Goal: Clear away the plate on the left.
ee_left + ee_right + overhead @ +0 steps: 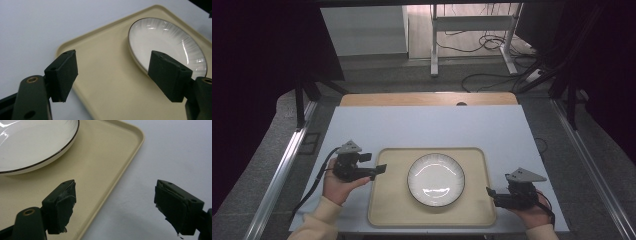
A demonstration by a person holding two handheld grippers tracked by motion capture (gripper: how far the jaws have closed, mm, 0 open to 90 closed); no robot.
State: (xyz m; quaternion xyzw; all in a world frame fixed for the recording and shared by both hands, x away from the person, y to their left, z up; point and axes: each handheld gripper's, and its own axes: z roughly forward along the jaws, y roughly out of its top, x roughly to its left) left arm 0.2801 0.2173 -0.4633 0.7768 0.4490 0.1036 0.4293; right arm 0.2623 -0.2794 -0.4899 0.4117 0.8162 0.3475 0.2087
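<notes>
A shallow rectangular beige plastic tray (387, 210) w/ rounded corners and a low raised rim is laid on a pale grey-blue tabletop (427, 127), toward the near edge, and is taken here as the landmark. A round white ribbed ceramic plate (435, 179) w/ a thin dark rim line is set flat inside the tray, approx. at its centre, slightly right of the middle; nothing is seen on the plate except light reflections. The left gripper (374, 164), black w/ a grey three-cornered plate on top, is held in the person's left hand (337, 187) just off the tray's left edge, its tips reaching over the rim at the tray's far-left corner. In the left gripper view its jaws are spread wide w/ nothing between them, hanging above the tray's corner and bare floor, w/ one jaw overlapping the plate's edge in the picture; contact w/ the plate cannot be told. The right gripper (490, 194), same build, is held in the right hand (532, 216) just off the tray's right edge near its near-right corner, tips pointing at the rim. In the right gripper view its jaws are likewise released and empty, one over the tray's floor, the other over the bare tabletop, so the tray's rim is straddled. Cream sleeves (319, 222) are seen at both wrists. A wooden strip (427, 99) is seen beyond the tray at the tabletop's far edge.
</notes>
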